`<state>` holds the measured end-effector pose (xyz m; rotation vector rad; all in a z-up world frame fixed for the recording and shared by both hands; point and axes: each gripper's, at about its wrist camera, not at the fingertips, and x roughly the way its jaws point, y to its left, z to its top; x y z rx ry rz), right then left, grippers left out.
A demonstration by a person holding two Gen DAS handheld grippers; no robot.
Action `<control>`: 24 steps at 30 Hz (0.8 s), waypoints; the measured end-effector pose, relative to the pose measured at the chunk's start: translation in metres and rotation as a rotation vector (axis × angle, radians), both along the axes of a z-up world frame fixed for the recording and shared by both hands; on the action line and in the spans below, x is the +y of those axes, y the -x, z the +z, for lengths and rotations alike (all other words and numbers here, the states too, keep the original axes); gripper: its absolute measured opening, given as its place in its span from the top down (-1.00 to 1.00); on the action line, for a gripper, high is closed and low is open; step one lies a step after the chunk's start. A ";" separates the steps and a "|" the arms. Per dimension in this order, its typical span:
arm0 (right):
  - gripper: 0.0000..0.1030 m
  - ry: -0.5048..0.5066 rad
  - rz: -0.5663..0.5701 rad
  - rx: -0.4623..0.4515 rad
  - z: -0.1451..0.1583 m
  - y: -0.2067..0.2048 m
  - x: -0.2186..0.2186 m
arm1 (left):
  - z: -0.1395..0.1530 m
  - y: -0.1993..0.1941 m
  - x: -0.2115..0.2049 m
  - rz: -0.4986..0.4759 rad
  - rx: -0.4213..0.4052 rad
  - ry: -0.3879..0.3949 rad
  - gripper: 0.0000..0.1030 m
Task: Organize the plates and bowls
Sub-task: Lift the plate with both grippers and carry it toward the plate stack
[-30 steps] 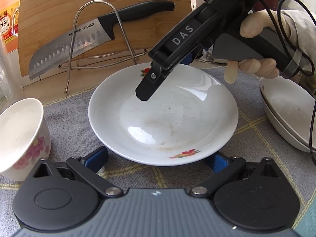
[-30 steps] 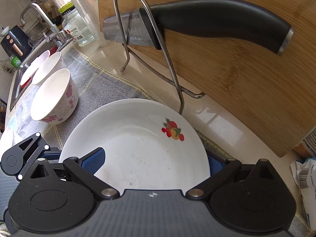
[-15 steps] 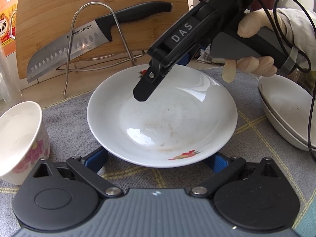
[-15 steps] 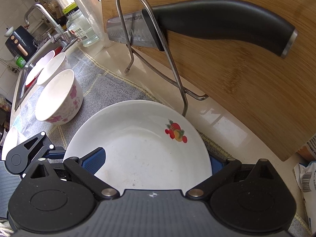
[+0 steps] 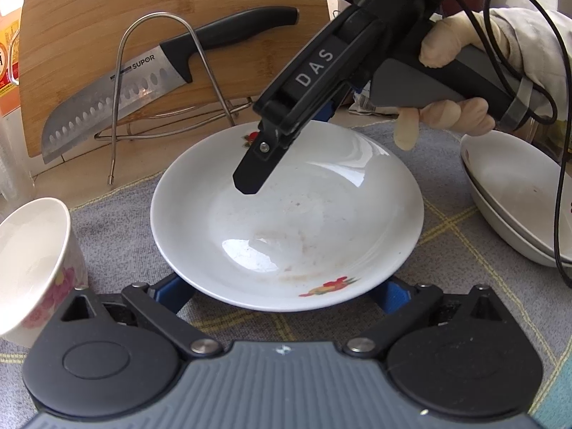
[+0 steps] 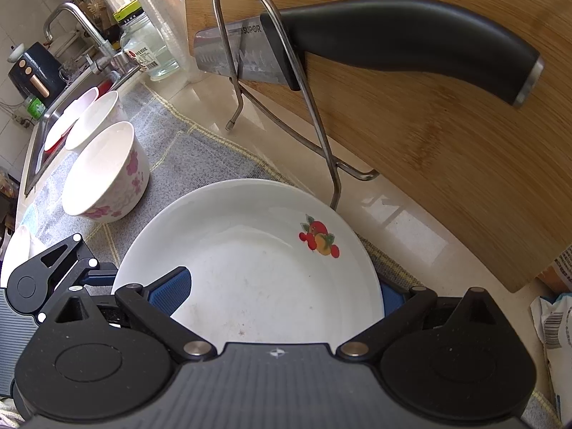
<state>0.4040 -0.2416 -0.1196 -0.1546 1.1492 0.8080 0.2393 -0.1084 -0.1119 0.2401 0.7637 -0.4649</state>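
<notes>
1. My right gripper [image 6: 282, 296] has its blue-padded fingers [image 6: 171, 289] apart, straddling the white round fruit-printed plate's [image 5: 286, 214] rim.
2. My left gripper [image 5: 286, 295] is spread too, at the near rim.
3. The plate lies on the grey-clothed bench [image 5: 114, 221]; I'd clamp 1 rim squarely, then lift clear of the floral white bowl [image 6: 107, 171].

Glossy ceramic plate [image 5: 321, 214]; woven cloth mat [image 5: 114, 228]; bamboo board [image 6: 447, 136].
</notes>
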 end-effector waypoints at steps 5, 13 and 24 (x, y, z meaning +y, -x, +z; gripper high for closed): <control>-1.00 0.005 0.000 0.002 0.000 0.002 0.001 | 0.002 0.001 -0.001 -0.002 0.006 -0.004 -0.96; -1.00 -0.006 -0.005 0.005 0.004 0.010 0.001 | 0.007 0.003 0.001 -0.009 0.007 -0.019 -0.96; -1.00 -0.016 -0.015 -0.013 0.023 0.038 0.000 | 0.024 0.016 0.006 -0.037 0.015 -0.023 -0.96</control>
